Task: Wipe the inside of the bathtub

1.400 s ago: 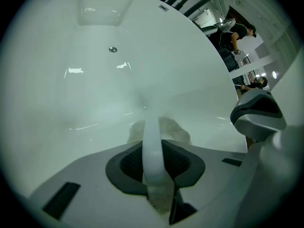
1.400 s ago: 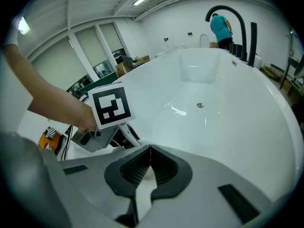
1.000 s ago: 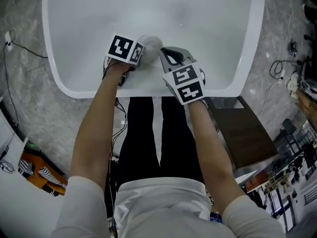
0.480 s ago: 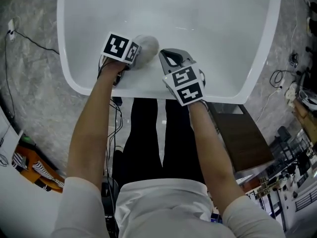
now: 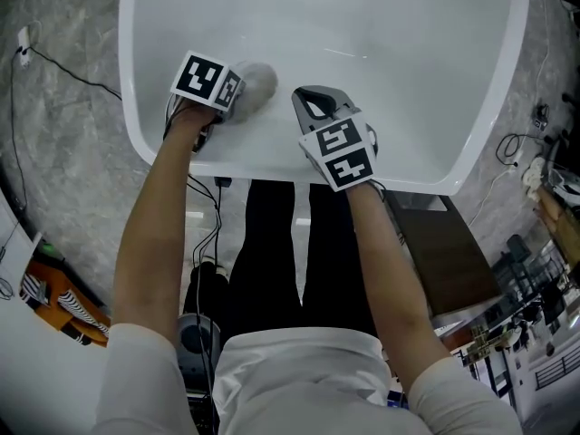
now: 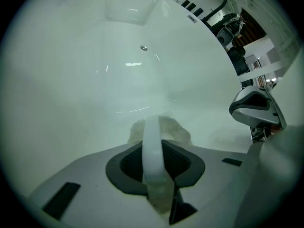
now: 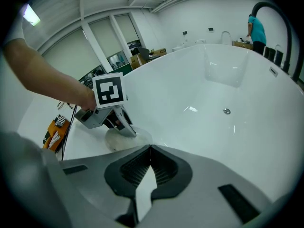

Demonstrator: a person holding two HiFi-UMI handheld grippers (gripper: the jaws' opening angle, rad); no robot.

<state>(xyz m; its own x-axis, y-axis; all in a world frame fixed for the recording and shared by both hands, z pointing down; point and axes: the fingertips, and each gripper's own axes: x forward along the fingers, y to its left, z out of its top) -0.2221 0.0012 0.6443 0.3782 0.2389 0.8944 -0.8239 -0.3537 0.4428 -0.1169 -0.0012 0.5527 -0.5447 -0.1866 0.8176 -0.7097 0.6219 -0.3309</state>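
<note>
Clamping a cloth (image 5: 260,79), left gripper (image 5: 239,98) hugs bathtub (image 5: 129,62) rim, open basin ahead.

White short-sleeved top (image 5: 299,379), black trousers (image 5: 272,243), grey left hand-held gripper (image 6: 153,144), grey right hand-held gripper (image 7: 149,152), black-and-white marker cubes (image 5: 204,78)

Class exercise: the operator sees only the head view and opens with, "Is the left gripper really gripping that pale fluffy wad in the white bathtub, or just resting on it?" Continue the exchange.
Observer: Gripping. The left gripper has its jaws shut on the pale fluffy wiping cloth.
Operator: And the right one?
Observer: The right gripper has its jaws together with nothing between them.
Operator: Any fittings ahead?
Observer: A small round metal fitting sits on the white bathtub inner wall.
</note>
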